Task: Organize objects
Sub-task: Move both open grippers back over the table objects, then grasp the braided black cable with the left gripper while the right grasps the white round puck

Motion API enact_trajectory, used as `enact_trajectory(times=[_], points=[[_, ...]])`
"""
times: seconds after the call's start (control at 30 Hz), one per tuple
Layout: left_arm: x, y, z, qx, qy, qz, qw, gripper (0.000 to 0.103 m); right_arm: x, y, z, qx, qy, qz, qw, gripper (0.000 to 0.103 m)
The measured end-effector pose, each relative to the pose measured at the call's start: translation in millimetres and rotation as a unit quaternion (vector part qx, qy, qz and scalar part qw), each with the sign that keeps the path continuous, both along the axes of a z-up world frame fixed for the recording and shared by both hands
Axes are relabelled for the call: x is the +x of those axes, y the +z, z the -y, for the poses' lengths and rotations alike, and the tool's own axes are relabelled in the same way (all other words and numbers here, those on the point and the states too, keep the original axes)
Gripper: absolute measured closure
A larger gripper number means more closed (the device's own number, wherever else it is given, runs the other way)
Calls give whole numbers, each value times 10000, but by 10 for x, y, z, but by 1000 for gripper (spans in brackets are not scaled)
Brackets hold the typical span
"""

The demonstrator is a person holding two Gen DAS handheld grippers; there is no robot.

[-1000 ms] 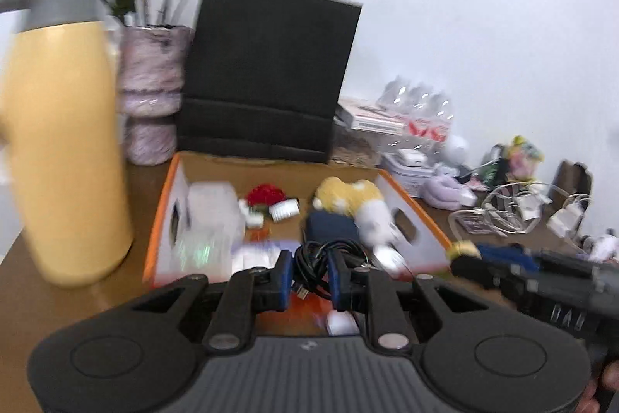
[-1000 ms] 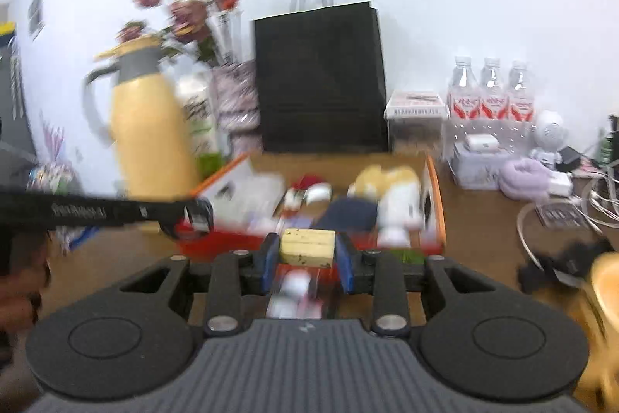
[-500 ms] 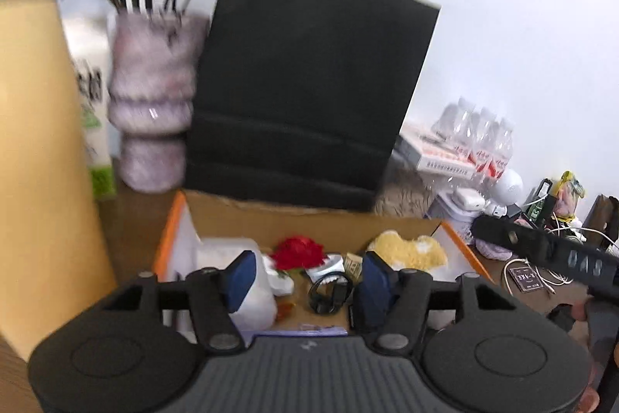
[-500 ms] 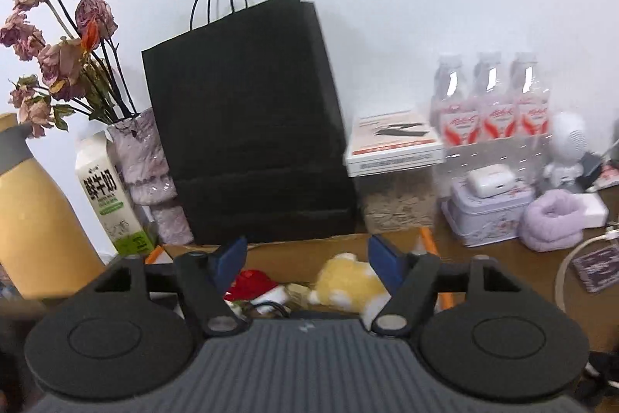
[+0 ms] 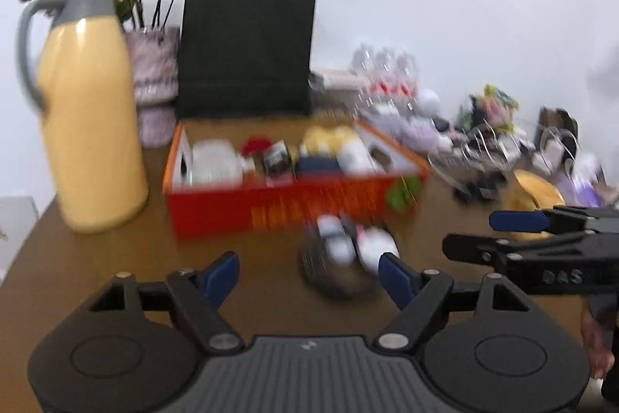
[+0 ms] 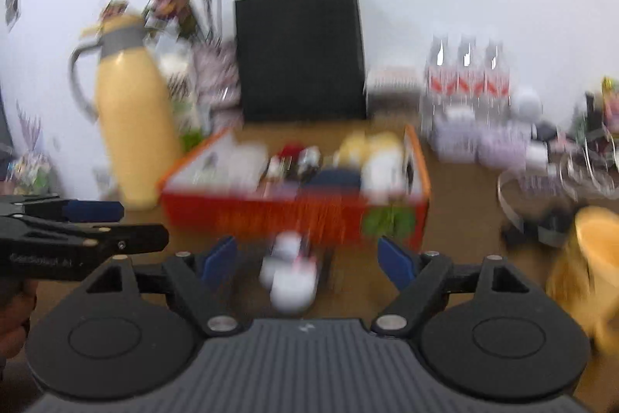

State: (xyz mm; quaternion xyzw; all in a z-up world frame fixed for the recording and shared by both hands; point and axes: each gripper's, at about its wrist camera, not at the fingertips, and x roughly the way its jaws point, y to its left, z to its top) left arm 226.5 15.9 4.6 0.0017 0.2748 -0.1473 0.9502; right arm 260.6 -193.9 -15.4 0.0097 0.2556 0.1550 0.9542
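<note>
— Any lettering I can read from here?
— Only "DAS", pale on the black right gripper (image 5: 514,221) body beside my left tool. The side print on the left gripper (image 6: 94,211) is too blurred.

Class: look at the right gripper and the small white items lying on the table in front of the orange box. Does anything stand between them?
Nothing visible does. The right gripper, open and empty, faces the white items on the bare table; the orange box sits behind them.
</note>
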Motion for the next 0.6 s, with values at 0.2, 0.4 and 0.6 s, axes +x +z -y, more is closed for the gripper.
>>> enact_trajectory(times=[0.2, 0.4, 0.6], points=[[-599, -208, -124, -408, -32, -468, 9981, 25, -706, -316, 25, -203, -78, -626, 9978, 21], [-490, -193, -197, -218, 37, -224, 9995, 25, -908, -258, 131, -337, -553, -472, 9968, 24], [245, -310, 74, 269, -433, -51, 9987, 31, -581, -232, 120, -275, -616, -307, 9973, 30]])
